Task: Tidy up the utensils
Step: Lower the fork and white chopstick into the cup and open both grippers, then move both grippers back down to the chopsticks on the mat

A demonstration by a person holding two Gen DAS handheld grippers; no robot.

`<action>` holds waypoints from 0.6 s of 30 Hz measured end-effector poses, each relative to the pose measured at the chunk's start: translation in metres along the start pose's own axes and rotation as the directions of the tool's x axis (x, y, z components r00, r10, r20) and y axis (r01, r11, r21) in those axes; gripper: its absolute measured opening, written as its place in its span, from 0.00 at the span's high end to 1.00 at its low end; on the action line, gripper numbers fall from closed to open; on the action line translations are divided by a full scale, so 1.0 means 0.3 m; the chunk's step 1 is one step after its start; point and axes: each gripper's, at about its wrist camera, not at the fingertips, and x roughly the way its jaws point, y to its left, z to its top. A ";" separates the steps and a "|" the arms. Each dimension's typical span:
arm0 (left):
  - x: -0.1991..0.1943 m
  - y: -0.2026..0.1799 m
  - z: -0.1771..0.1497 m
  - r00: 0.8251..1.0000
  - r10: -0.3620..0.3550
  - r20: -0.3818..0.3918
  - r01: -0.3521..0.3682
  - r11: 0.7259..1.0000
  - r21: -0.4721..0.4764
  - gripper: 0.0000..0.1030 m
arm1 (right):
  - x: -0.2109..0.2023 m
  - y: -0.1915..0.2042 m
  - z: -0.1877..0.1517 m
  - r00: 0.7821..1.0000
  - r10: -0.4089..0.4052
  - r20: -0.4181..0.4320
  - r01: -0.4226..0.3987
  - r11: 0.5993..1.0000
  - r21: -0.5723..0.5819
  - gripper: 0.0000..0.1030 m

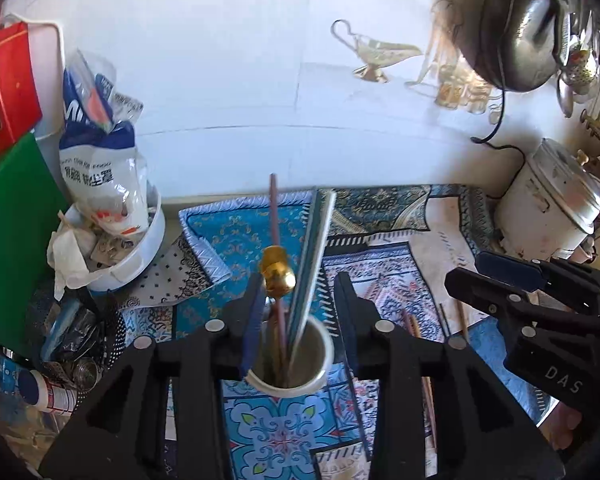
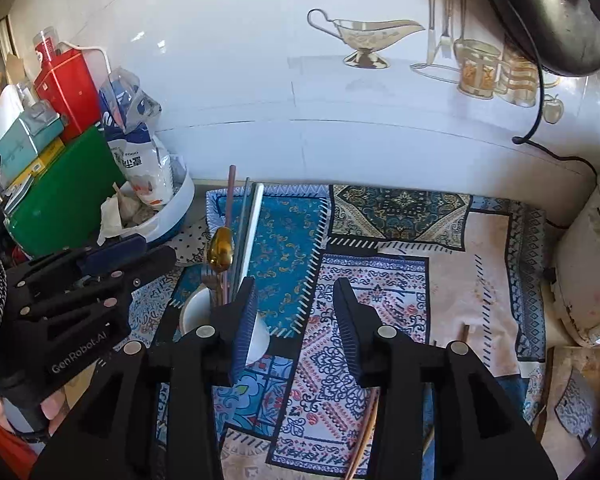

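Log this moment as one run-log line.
left hand-held gripper: open around white cup | cup: gold spoon, chopsticks inside | right hand-held gripper: open, empty | brown chopsticks on patterned mat

Home kitchen: tiled wall (image 2: 240,60), hanging wok (image 1: 516,36), rice cooker (image 1: 552,204).

Patterned mat (image 2: 400,280) ahead; green board (image 2: 64,188), red tin (image 2: 66,88) far left; rice cooker (image 2: 584,272) right.

The black two-finger left gripper (image 1: 300,308) gapes wide; beside it the matching right gripper (image 2: 296,312) is likewise spread, apparently empty.
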 end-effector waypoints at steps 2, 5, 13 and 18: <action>-0.008 -0.037 0.006 1.000 -0.011 0.008 0.011 1.000 0.005 0.58 | -0.032 -0.044 -0.009 1.000 -0.020 0.013 0.020 1.000 0.004 0.63; -0.006 -0.091 0.006 1.000 -0.022 0.008 0.021 1.000 0.013 0.50 | -0.067 -0.107 -0.025 0.999 -0.048 0.024 0.048 0.999 0.019 0.59; 0.081 -0.234 -0.033 0.997 -0.056 -0.055 0.056 0.998 -0.004 0.47 | -0.096 -0.309 -0.095 0.994 -0.108 -0.008 0.108 0.989 0.097 0.55; 0.183 -0.319 -0.092 0.988 -0.070 -0.137 0.069 0.997 -0.017 0.47 | -0.076 -0.439 -0.148 0.990 -0.122 -0.066 0.130 0.980 0.148 0.55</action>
